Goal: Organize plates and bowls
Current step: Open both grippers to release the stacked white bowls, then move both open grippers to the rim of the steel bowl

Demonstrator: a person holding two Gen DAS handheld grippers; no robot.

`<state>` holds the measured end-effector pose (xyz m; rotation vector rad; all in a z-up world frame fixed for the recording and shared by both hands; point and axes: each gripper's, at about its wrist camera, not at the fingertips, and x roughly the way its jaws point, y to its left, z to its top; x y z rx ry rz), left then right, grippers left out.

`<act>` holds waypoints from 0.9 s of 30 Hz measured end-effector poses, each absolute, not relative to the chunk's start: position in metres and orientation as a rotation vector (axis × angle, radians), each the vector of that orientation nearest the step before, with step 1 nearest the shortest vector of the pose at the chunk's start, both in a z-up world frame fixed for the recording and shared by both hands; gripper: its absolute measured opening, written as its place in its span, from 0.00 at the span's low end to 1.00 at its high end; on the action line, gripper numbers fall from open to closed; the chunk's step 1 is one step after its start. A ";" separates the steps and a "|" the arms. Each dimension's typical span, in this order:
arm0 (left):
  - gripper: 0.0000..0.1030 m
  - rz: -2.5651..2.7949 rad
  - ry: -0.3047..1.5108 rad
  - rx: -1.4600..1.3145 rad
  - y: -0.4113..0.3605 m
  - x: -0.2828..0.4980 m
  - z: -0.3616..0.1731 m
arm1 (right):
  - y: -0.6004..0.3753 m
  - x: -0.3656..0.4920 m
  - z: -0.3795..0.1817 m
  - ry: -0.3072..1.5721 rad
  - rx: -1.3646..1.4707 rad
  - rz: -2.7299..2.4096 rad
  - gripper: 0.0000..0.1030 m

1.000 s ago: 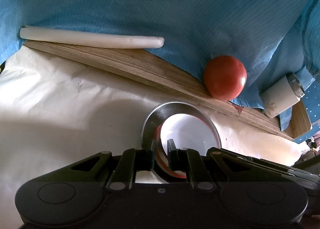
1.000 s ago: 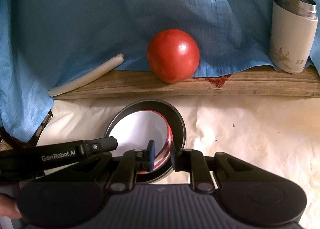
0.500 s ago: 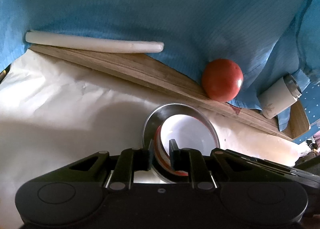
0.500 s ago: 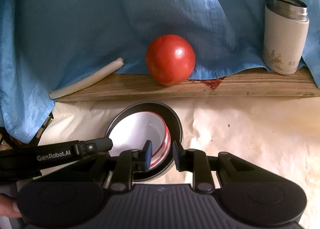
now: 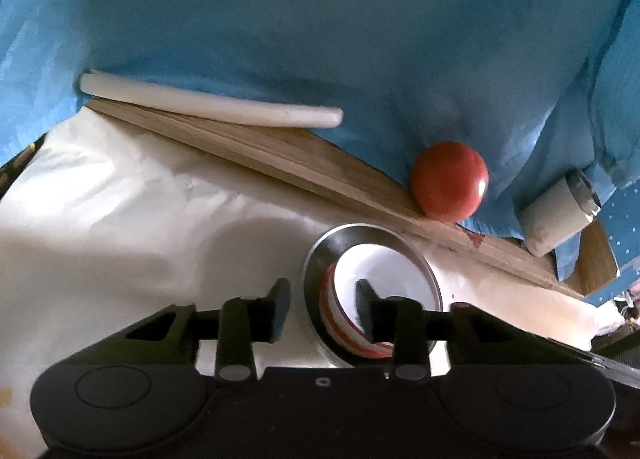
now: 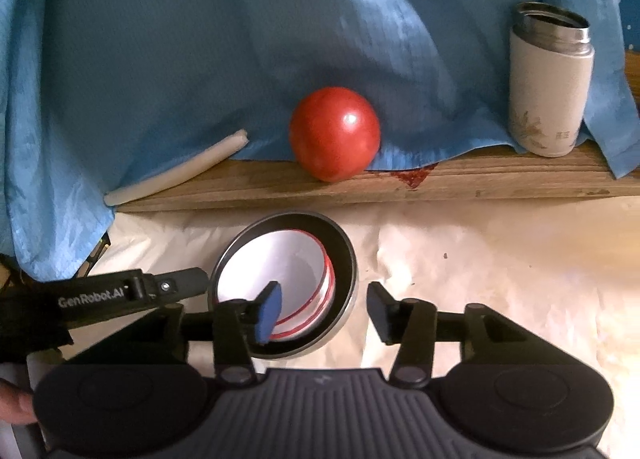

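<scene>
We see a steel bowl (image 6: 347,259) sitting on the cream paper (image 6: 500,259) that covers the tabletop, at the lower centre of the right wrist view. Nested inside it is a white bowl with red stripes (image 6: 276,263); its red-edged rim shows along the right inner side of the steel one.

Our right gripper (image 6: 322,309) straddles the near right wall of the nested pair. Its left, blue-padded finger hangs inside over the white bowl and the right finger stands outside the steel rim. The jaws are opening, with the bowls' wall between them, and neither pad presses on it.

In the left wrist view the same pair appears at lower centre-right, the steel bowl (image 5: 316,259) ringing the white bowl with red stripes (image 5: 384,271). Our left gripper (image 5: 322,309) straddles the near left wall. One finger is outside on the left, and the other is inside the white bowl. These jaws are opening too, at a middling gap, and we see clear space between the outer finger and the steel wall.

Behind the bowls, a wooden board (image 6: 440,183) crosses the middle of the right view. On it are a red tomato (image 6: 335,133), a white stick (image 6: 176,169) at left, and a cream flask with a steel top (image 6: 550,79) at upper right. Blue cloth (image 6: 160,39) drapes the background.
</scene>
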<state>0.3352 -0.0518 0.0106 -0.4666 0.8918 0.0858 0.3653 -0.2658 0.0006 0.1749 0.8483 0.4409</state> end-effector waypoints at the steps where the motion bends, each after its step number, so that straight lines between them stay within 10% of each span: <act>1: 0.49 0.090 0.889 -0.472 -0.051 0.334 0.011 | -0.268 0.365 0.001 0.844 0.186 0.441 0.62; 16: 0.97 0.123 0.850 -0.524 -0.039 0.326 0.014 | -0.282 0.362 0.011 0.770 0.248 0.443 0.99; 27: 0.99 0.169 0.863 -0.520 -0.034 0.328 0.010 | -0.288 0.363 0.009 0.749 0.212 0.349 1.00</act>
